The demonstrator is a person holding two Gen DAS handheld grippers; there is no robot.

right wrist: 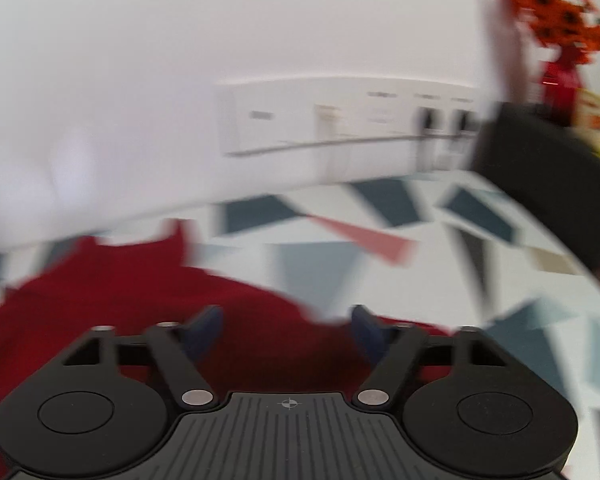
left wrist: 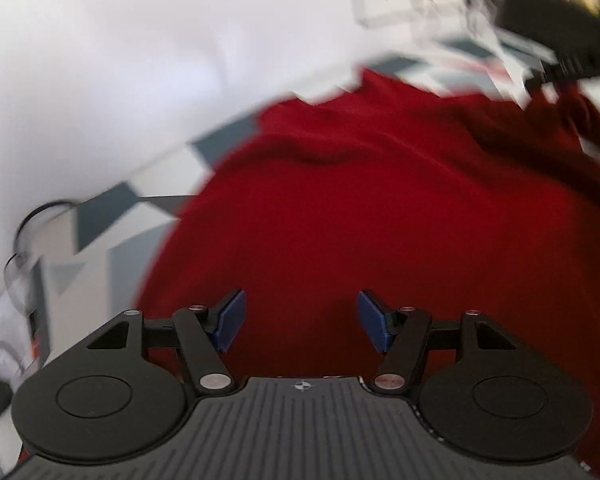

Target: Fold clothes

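Blue pads (left wrist: 233, 320) of my left gripper (left wrist: 301, 320) sit closest to the lens, spread apart with nothing between them; only the red garment (left wrist: 360, 232) shows through the gap, lying below on the patterned tablecloth (left wrist: 112, 208). My right gripper (right wrist: 288, 334) is likewise parted and empty, hovering over the garment's right-hand edge (right wrist: 140, 300), where the cloth gives way to bare triangles of the tablecloth (right wrist: 360, 240). Both views are smeared, so I cannot tell how neatly the fabric lies — it looks rumpled near the far edge, with a notch there that may be a neckline.

As I judge it, the step in hand is choosing new grip points for a fold. To do it well I should steady both hands first, find two matching points on one edge, then close on a single layer of cloth without pinching the tablecloth beneath. A black object (right wrist: 540, 168) stands well off to the right, clear of the work.
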